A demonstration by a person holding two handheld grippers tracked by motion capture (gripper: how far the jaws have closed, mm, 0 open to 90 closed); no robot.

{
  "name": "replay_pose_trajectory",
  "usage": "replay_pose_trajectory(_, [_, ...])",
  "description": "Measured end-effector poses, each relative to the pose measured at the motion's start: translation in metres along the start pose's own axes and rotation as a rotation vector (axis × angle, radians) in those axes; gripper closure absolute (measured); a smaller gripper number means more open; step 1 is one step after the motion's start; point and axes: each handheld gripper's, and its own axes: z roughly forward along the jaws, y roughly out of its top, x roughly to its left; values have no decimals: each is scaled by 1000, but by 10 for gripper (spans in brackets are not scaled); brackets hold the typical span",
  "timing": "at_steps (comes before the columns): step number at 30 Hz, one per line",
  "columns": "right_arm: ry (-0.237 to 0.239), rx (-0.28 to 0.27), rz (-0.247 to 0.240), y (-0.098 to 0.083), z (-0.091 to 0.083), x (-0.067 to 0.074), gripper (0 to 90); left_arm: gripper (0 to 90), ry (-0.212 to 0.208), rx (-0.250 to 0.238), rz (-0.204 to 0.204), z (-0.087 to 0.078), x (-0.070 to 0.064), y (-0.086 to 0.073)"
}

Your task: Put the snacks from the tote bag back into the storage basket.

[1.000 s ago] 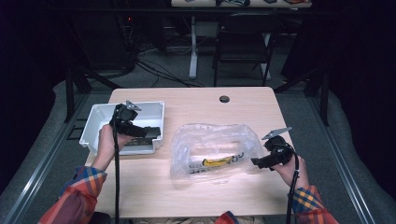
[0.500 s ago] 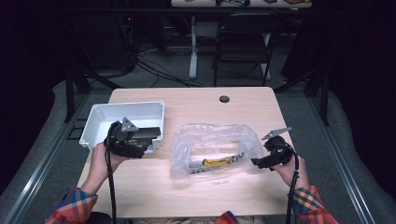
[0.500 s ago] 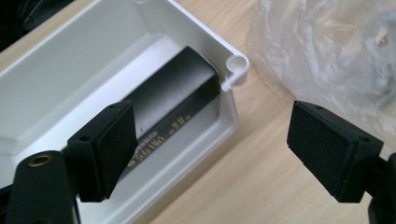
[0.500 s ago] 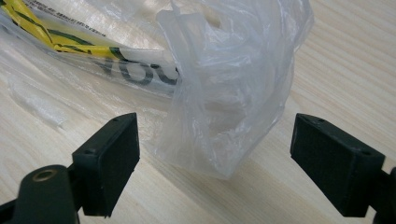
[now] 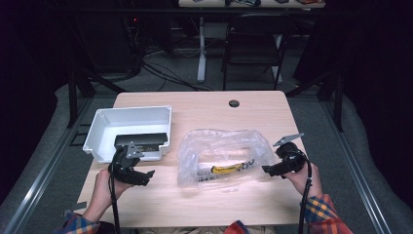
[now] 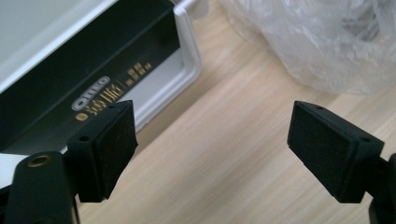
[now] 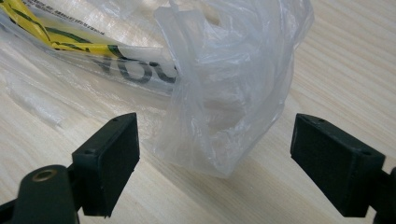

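Right gripper (image 5: 272,170), jaws wide, faces the bag (image 5: 224,156) lying mid-table, its bunched end just ahead between them. Left gripper (image 5: 141,176), also wide, sits beside the tray (image 5: 97,131).

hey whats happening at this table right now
A person holds a gripper in each hand over a light wooden table. The left gripper is open on bare wood, just outside a white plastic bin holding a flat black box. The right gripper is open around a crumpled clear plastic bag, not pinching it.
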Motion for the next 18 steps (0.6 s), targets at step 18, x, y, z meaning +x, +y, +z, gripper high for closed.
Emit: replay_pose_trajectory(18, [14, -12, 9, -3, 0, -3, 149, 147, -28, 15, -15, 14, -5, -9])
